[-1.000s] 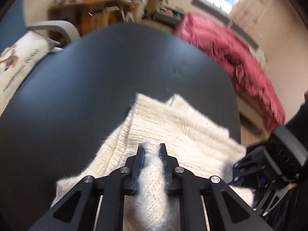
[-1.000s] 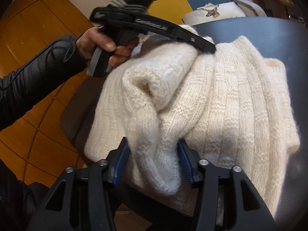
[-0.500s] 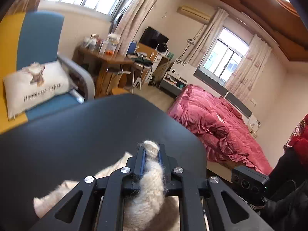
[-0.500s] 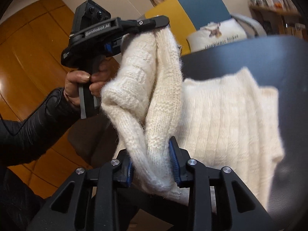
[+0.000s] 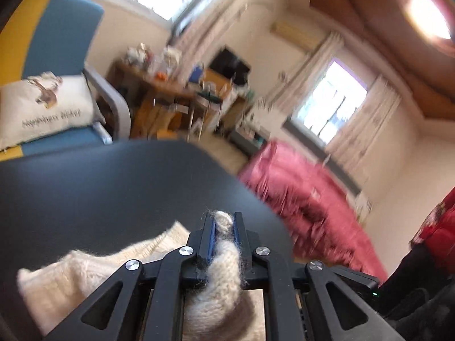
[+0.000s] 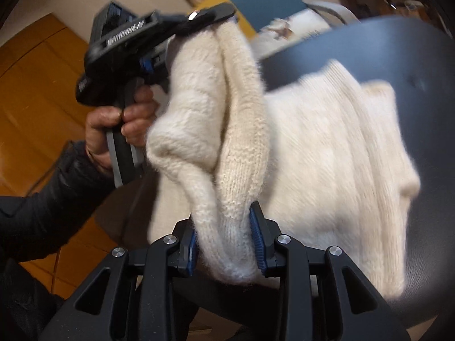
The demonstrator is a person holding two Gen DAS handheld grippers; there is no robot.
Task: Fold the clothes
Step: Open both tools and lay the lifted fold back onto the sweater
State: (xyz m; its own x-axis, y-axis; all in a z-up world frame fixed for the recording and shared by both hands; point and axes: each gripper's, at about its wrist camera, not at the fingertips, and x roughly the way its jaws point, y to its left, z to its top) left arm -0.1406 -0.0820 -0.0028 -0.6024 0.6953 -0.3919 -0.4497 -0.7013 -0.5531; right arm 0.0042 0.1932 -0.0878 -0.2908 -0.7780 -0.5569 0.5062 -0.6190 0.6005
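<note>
A cream knitted sweater lies partly on the dark round table, its near edge lifted. My left gripper is shut on a thick bunch of that edge. In the right wrist view the same left gripper is raised at the upper left, held by a hand, with the knit hanging from it. My right gripper is shut on the lower fold of the lifted knit, both blue pads pressing into it. The rest of the sweater stays flat on the table.
A blue and yellow armchair with a printed cushion stands behind the table. A cluttered wooden desk and a bed with a red quilt lie beyond. A person in red is at the right. Wooden floor lies left.
Both grippers rose with the sweater's near edge, lifting it off the table. The right gripper's jaws closed from loosely around the fold to pinching it. The left gripper tilted up toward the room.
</note>
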